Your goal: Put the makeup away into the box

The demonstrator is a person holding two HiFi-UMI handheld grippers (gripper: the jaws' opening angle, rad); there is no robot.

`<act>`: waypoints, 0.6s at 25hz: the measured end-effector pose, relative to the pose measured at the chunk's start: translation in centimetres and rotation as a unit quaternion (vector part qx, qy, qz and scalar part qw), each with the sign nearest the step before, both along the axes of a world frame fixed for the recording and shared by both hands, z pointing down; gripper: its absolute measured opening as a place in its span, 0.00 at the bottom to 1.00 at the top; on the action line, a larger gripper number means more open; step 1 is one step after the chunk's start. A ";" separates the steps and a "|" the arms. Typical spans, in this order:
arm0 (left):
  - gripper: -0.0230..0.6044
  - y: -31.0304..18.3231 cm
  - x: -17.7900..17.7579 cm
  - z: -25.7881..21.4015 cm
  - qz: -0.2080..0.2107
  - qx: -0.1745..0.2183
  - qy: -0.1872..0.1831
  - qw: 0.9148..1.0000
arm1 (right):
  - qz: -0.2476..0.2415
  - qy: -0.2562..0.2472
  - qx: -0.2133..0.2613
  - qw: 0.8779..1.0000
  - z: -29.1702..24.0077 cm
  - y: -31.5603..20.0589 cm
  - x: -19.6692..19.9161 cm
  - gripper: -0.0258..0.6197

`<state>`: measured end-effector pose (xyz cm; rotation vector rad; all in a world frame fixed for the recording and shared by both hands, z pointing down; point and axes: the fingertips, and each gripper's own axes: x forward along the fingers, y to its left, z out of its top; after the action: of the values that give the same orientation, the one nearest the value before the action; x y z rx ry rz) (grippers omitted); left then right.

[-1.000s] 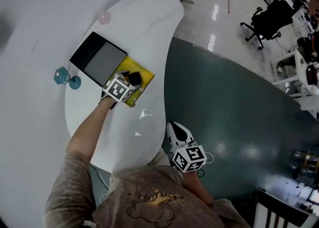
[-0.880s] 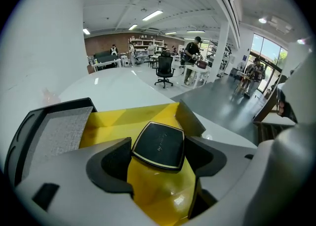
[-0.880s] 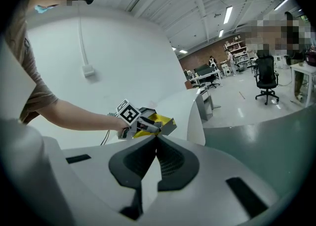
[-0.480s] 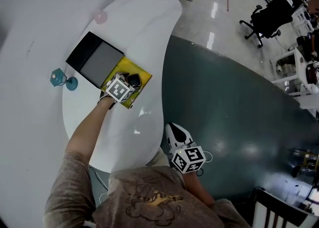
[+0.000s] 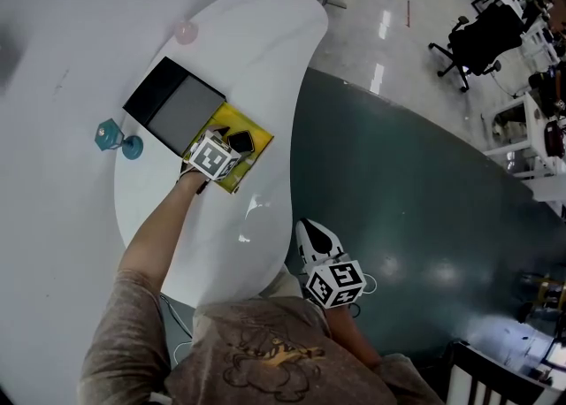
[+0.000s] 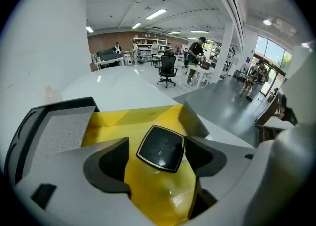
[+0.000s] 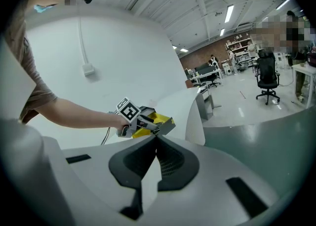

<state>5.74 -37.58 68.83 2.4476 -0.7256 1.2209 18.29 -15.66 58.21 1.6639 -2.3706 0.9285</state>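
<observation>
Left gripper [image 6: 156, 152]: jaws spread wide, nothing clamped. The black square compact [image 6: 163, 141] lies flat in the gap between them, tilted corner-on to the camera.

- Left pad: clear yellow floor shows between it and the compact – no contact.
- Right pad: just beside the compact's right corner; contact cannot be confirmed.

The compact rests on the glossy yellow floor of the box [image 6: 129, 117], near the box's grey right-hand wall. In the head view the gripper's marker cube sits over the near edge of the box, with the compact just beyond it, inside the yellow interior.

The black lid [image 5: 172, 104], grey lining facing up, lies directly against the far-left side of the box. Both stand on the white curved table [image 5: 256, 49].

Right gripper [image 7: 157, 140]: jaws pressed together, nothing between them. In the head view it is held low, close to the person's body, off the near edge of the table and over the dark floor – well apart from the box. Its camera looks across at the person's bare forearm reaching to the box.

Other items on the white surface: a teal object [image 5: 115, 136] to the left of the lid, and a small pink object [image 5: 185, 34] beyond it.
</observation>
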 end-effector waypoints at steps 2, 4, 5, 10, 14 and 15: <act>0.61 -0.1 0.1 -1.2 -0.010 0.004 0.013 1.000 | -0.003 0.000 0.002 1.000 -0.3 0.0 -0.1 0.04; 0.61 -0.1 0.1 -2.4 -0.016 0.010 0.023 1.000 | -0.007 0.000 0.007 1.000 -0.7 0.0 -0.2 0.04; 0.61 0.0 0.1 -3.0 -0.019 0.012 0.028 0.999 | -0.009 0.001 0.009 1.000 -0.9 0.1 -0.3 0.04; 0.61 0.9 -0.4 -5.9 -0.034 0.023 0.056 0.998 | -0.021 0.003 0.022 1.000 -1.7 0.4 -1.3 0.04; 0.61 2.2 -0.6 -8.9 -0.035 0.042 0.075 0.996 | -0.033 0.005 0.032 0.999 -2.7 0.8 -1.9 0.04; 0.61 2.5 -0.7 -9.7 -0.034 0.047 0.079 0.995 | -0.036 0.005 0.034 0.999 -3.0 0.9 -2.0 0.04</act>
<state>5.06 -35.03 59.10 2.5369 -0.8306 0.9754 16.28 -14.78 55.25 1.5903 -2.4640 0.8332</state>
